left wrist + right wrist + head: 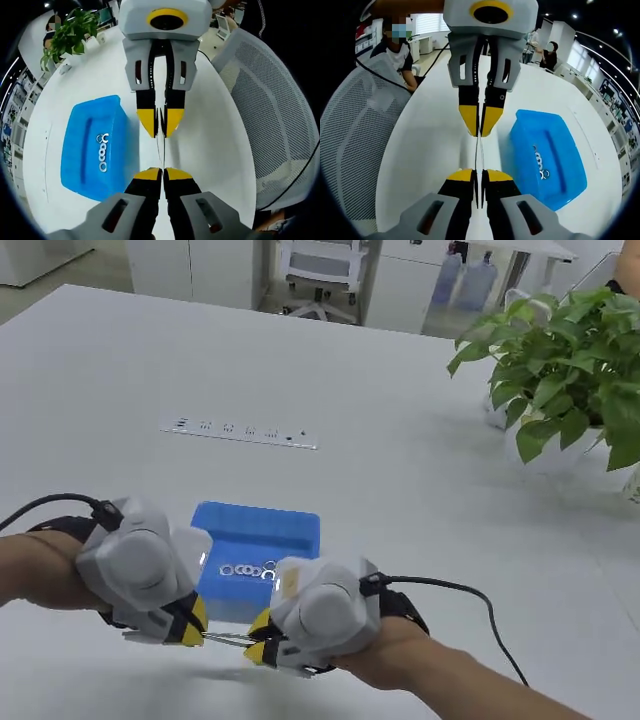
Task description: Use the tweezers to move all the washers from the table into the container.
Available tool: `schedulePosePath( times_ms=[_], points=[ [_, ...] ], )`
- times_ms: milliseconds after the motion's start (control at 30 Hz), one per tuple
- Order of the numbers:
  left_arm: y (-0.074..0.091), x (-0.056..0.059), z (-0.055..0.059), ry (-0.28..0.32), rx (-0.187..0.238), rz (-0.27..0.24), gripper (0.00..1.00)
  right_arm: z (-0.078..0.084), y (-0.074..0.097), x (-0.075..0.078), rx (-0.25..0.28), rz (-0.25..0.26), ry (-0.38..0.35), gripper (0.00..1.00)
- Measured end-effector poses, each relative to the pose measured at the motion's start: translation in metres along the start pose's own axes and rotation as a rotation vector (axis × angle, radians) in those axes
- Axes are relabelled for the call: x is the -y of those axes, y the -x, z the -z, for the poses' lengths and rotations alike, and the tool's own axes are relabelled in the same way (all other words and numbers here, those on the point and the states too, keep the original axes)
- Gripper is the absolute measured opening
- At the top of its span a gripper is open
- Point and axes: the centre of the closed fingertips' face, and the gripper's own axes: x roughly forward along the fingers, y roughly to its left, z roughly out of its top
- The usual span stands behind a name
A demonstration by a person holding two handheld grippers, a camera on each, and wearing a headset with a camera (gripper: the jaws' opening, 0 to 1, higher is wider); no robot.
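Both my claws are pressed together on the tweezers (161, 148). My left claw (162, 174) pinches one end and my right claw (480, 174) pinches the other. They face each other tip to tip at the near edge of the table (400, 470). The washers (101, 158) that I can see lie in a short row inside the blue container (256, 532), which stands just on the far side of my claws. The tweezers are a thin sliver of metal with only a narrow grip at each end. If one claw lets go before the other has them square, I judge they could pivot or drop onto the table. Pulling my hands apart unevenly might bend them. A careless swing forward could knock the container and spill the washers.
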Motion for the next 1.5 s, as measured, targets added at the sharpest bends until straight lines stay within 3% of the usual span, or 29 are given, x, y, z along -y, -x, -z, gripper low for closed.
schedulePosePath(
  times_ms=[600,1033,1500],
  points=[
    [-0.022,0.005,0.011,0.039,0.009,0.044,0.06,0.015,-0.014,-0.006,-0.041,-0.060,-0.028,0.11],
    [-0.028,0.007,0.017,0.048,-0.003,0.043,0.06,0.013,-0.018,-0.009,-0.035,-0.067,-0.045,0.11],
    [-0.028,0.009,0.016,0.079,0.008,0.050,0.07,0.014,-0.017,-0.009,-0.037,-0.067,-0.056,0.12]
  ],
)
